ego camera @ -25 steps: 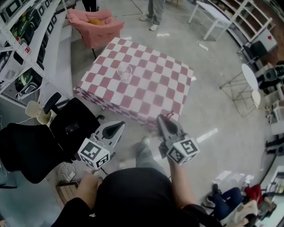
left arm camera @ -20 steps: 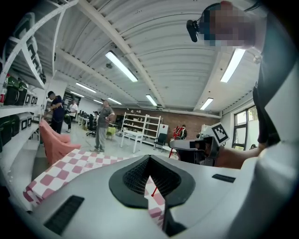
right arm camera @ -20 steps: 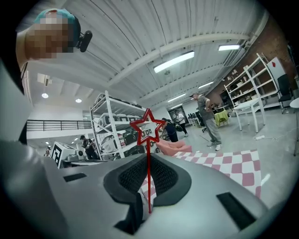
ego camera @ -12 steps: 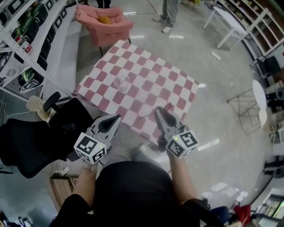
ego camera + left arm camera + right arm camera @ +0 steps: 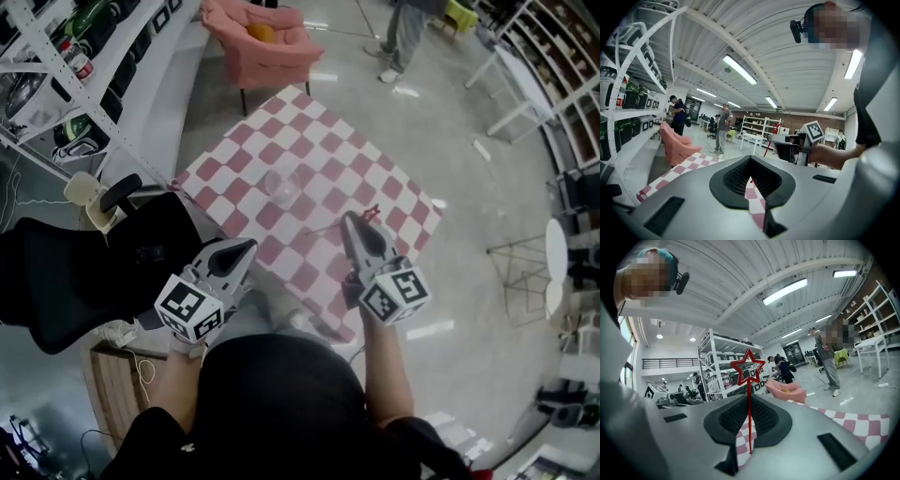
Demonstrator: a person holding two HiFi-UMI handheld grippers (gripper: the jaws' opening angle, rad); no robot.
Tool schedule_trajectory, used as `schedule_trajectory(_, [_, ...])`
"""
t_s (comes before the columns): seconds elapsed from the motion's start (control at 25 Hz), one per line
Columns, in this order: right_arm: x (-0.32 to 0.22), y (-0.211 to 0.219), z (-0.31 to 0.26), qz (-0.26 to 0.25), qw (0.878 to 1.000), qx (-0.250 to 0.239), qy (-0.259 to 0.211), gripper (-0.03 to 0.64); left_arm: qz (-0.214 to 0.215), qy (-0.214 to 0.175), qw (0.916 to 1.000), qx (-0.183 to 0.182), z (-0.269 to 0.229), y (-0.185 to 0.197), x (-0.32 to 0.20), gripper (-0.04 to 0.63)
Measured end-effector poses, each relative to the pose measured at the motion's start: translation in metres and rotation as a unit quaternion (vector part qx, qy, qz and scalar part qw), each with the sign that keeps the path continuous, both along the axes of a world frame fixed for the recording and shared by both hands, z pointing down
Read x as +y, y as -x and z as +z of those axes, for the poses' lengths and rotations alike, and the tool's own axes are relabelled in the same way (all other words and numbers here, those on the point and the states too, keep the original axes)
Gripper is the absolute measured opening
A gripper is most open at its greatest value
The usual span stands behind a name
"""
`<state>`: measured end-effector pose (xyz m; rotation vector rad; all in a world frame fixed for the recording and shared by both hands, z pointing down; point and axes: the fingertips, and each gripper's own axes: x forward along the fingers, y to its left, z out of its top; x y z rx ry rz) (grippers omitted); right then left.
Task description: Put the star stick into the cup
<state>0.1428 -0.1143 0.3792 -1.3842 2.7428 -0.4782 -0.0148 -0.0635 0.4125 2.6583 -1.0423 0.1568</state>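
Note:
A clear cup (image 5: 281, 185) stands on the red-and-white checked table (image 5: 319, 159), near its middle. My right gripper (image 5: 350, 221) hovers over the table's near right part, shut on the thin red star stick (image 5: 371, 214). In the right gripper view the star stick (image 5: 748, 367) rises upright from between the closed jaws of the right gripper (image 5: 749, 416), star on top. My left gripper (image 5: 242, 249) is at the table's near edge, below and left of the cup. In its own view the left gripper (image 5: 751, 178) is shut and holds nothing.
A black office chair (image 5: 94, 272) stands close on the left, beside metal shelves (image 5: 56, 94). A pink armchair (image 5: 258, 42) sits beyond the table. A person (image 5: 403, 37) stands at the far right. White tables (image 5: 525, 75) line the right side.
I have come closer to the table. Both grippers have gone from short of its near edge to over it, the right one still carrying the star stick.

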Motion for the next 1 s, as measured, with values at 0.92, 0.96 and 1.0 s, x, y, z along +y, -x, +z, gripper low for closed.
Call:
schedule_trajectory(0.92, [-0.168,0.103,0.135,0.008,0.992,0.092,0.08,0.028,-0.003,0.093,0.9957,0.001,0.09,0.12,-0.109,0.04])
schedule_trajectory(0.96, [-0.17,0.104,0.143,0.006,0.992,0.096,0.085,0.028,0.0,0.096,0.9953,0.0,0.094,0.122,-0.111,0.04])
schedule_trajectory(1.0, [-0.171,0.105,0.15,0.005,0.991,0.1,0.091,0.028,0.002,0.1,0.995,-0.001,0.098,0.123,-0.112,0.04])
